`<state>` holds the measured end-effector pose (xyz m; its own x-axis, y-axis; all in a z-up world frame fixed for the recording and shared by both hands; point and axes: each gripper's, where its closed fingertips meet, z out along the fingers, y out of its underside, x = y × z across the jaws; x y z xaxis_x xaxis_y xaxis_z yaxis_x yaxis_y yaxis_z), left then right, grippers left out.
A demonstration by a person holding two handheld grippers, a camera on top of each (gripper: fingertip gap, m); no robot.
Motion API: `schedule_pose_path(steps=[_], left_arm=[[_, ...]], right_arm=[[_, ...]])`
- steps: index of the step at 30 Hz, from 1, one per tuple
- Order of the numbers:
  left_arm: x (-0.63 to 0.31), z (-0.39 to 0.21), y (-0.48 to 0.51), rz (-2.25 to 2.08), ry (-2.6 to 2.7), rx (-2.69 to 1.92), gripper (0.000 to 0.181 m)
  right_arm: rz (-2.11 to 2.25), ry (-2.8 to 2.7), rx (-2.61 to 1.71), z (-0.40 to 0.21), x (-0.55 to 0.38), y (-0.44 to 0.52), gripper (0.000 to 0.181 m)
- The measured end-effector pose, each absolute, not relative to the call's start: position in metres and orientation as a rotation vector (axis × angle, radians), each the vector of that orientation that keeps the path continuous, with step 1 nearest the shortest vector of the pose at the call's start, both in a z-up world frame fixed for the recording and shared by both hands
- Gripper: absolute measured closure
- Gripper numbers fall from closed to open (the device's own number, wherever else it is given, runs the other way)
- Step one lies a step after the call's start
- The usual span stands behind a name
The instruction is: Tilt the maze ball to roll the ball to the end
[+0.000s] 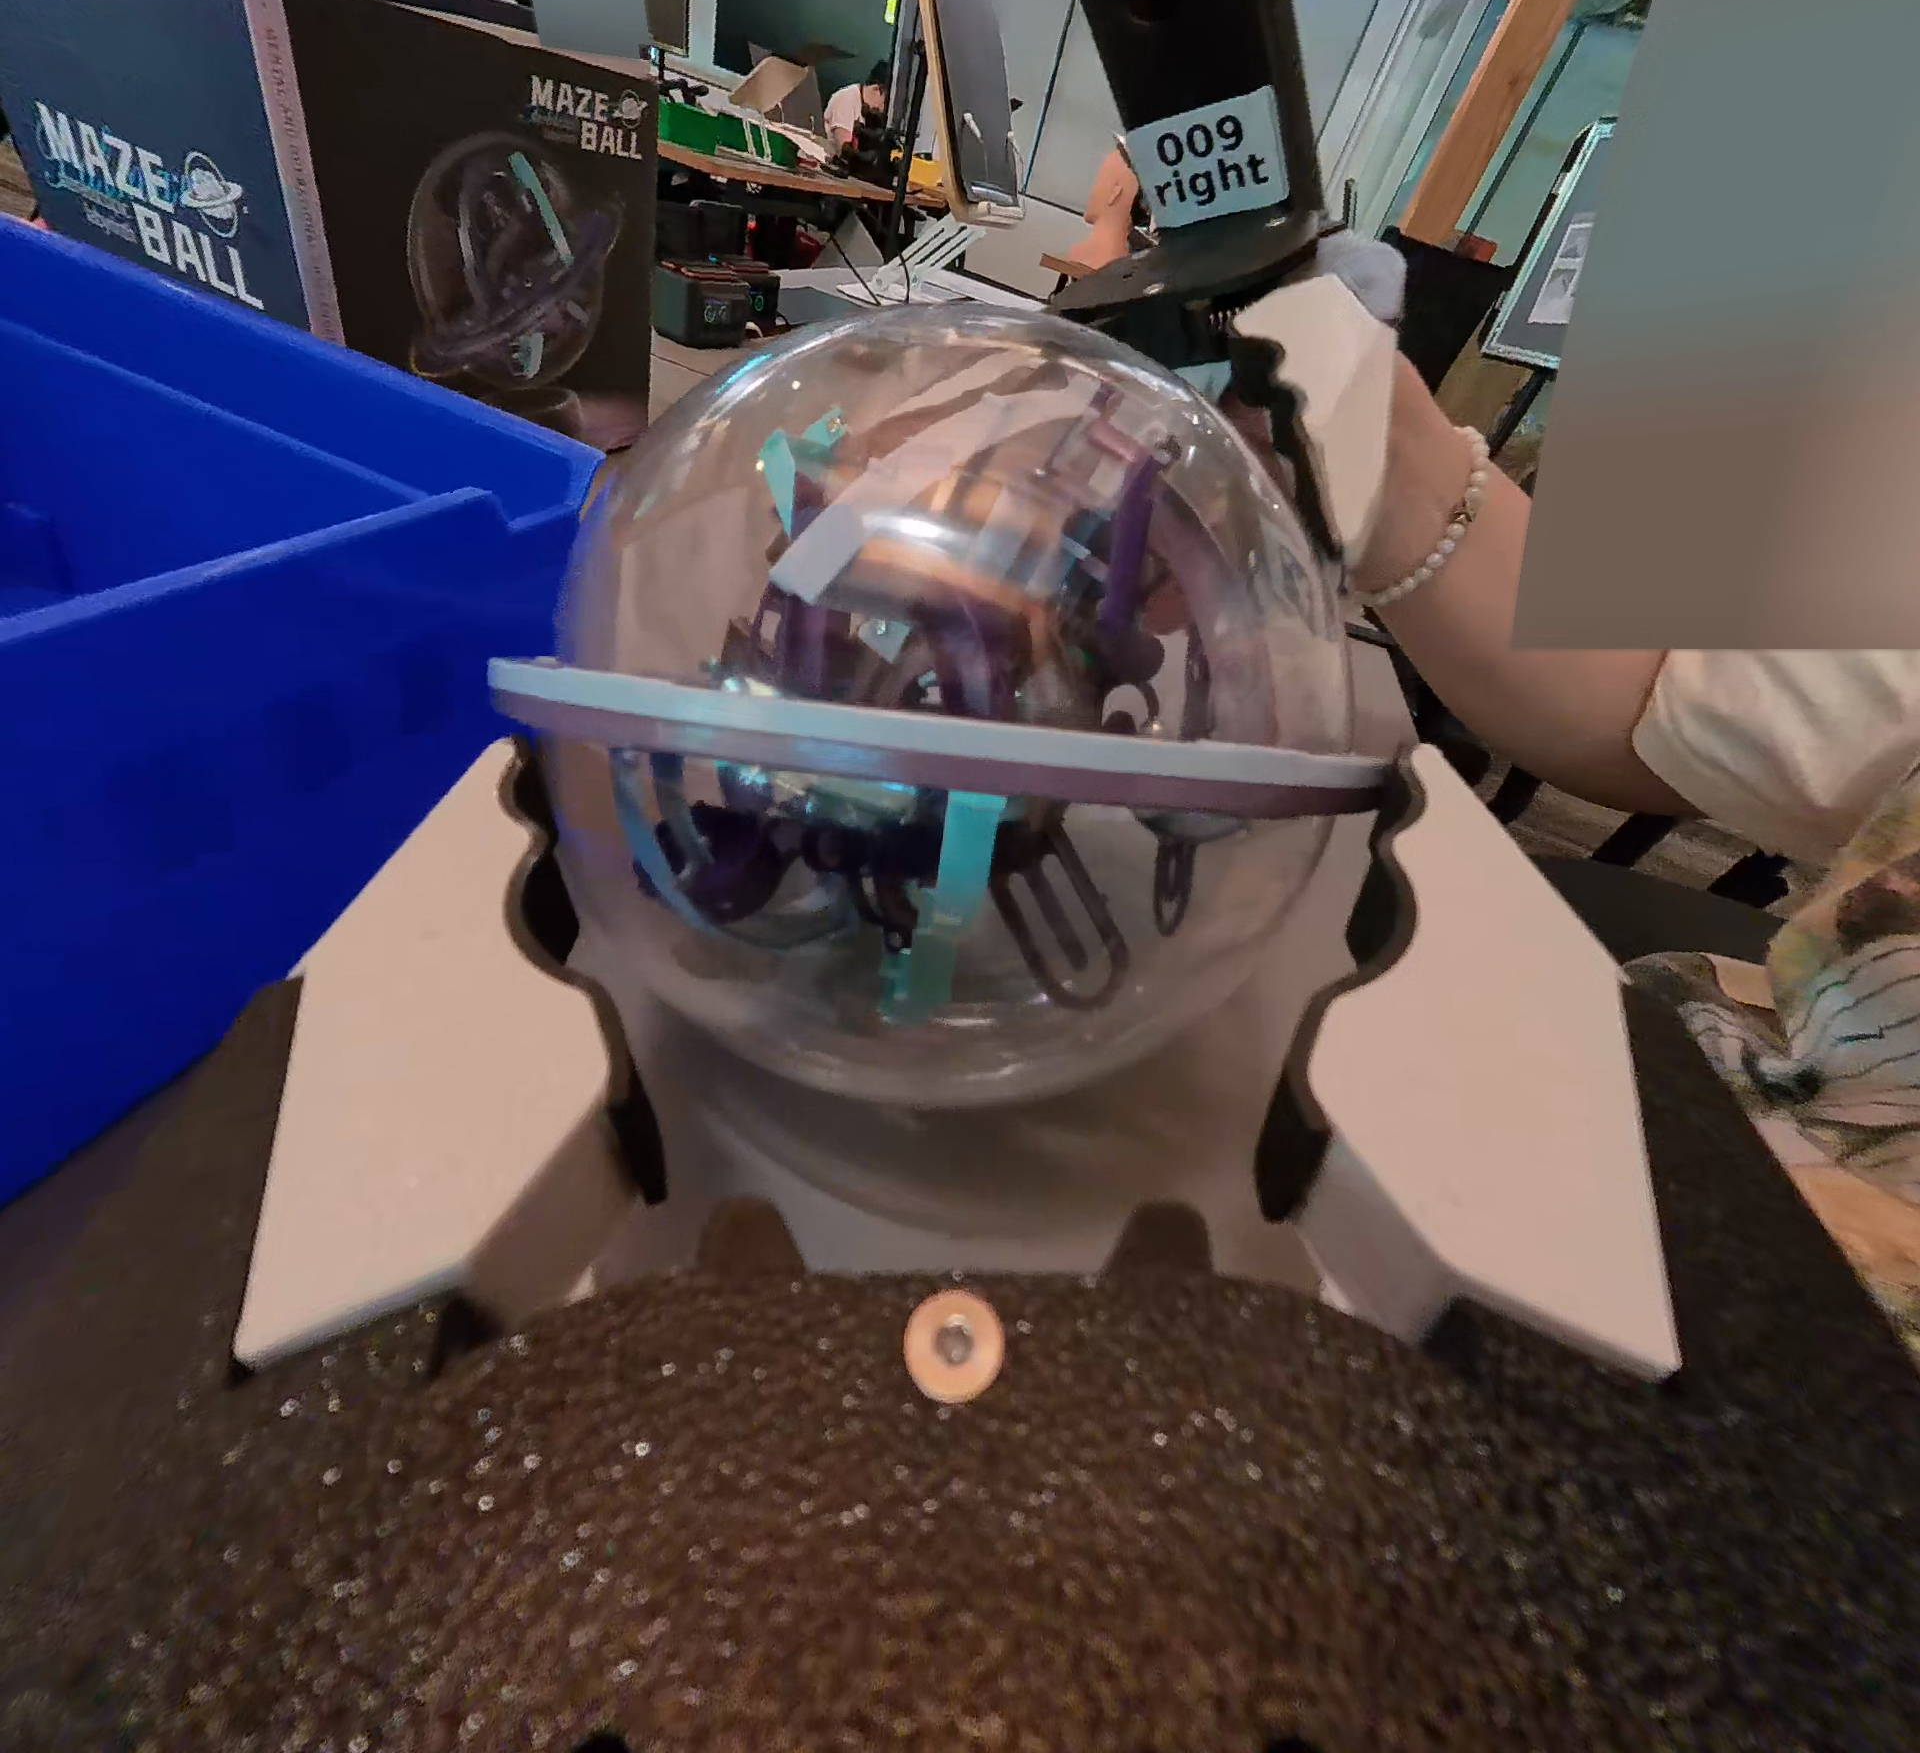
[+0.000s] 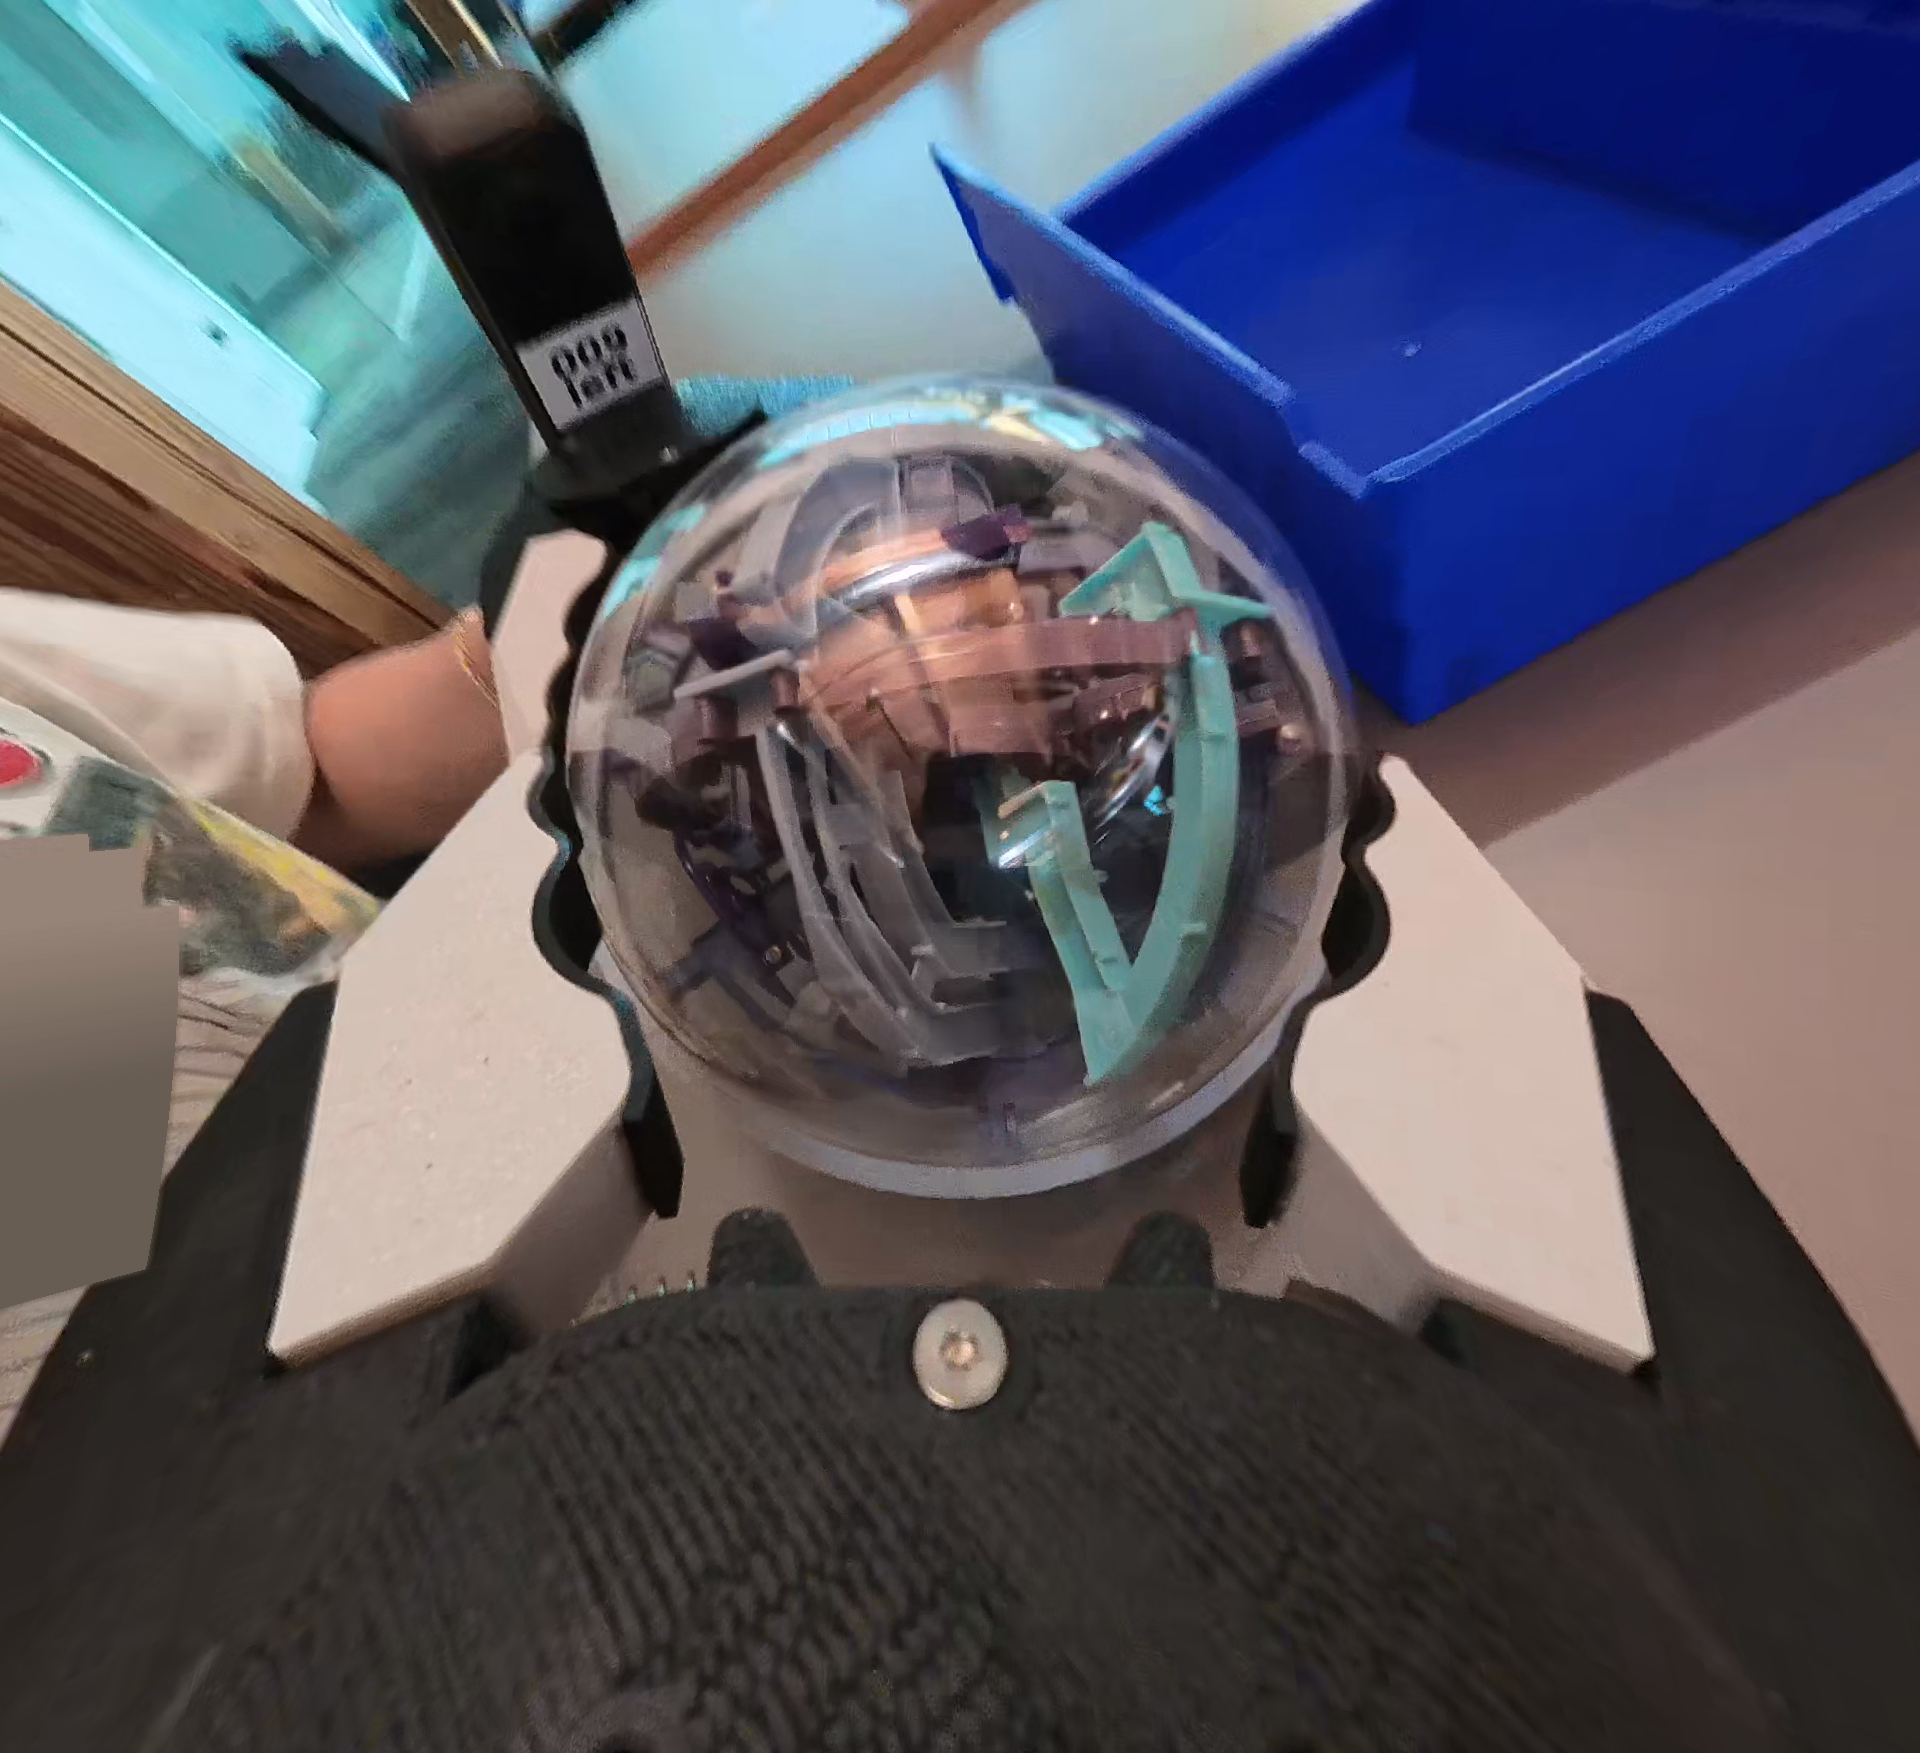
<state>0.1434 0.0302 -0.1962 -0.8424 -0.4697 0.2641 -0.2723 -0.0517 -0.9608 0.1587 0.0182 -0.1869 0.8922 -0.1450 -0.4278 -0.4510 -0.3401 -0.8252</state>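
The maze ball (image 1: 935, 716) is a clear plastic sphere with purple, grey and teal tracks inside and a pale ring around its middle. My left gripper (image 1: 956, 768) is shut on it, one white finger on each side at ring height. My right gripper (image 2: 961, 778) is also shut on the maze ball (image 2: 966, 820), from the opposite side. The right gripper's body shows beyond the ball in the left wrist view (image 1: 1195, 93). The left gripper's body shows beyond it in the right wrist view (image 2: 540, 280). I cannot make out the small ball inside.
A blue plastic bin (image 1: 260, 664) stands close beside the ball, also in the right wrist view (image 2: 1507, 301). The maze ball's dark box (image 1: 468, 197) stands behind the bin. A person's forearm (image 1: 1507, 623) holds the right gripper. The pale table (image 2: 1610, 820) lies below.
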Motion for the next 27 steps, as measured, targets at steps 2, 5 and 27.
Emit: schedule_pose_path(steps=[2, 5, 27], left_arm=[[0.143, -0.198, 0.031, -2.013, 2.071, -0.819, 0.033], [0.144, -0.198, 0.032, -2.021, 2.067, -0.831, 0.033], [0.141, -0.197, 0.04, -2.029, 2.092, -0.777, 0.039]], right_arm=[[0.42, 0.503, -1.785, -0.176, 0.167, 0.016, 0.047], [0.488, 0.571, -1.688, -0.172, 0.178, 0.011, 0.063], [0.236, 0.411, -1.704, -0.167, 0.165, 0.016, 0.063]])
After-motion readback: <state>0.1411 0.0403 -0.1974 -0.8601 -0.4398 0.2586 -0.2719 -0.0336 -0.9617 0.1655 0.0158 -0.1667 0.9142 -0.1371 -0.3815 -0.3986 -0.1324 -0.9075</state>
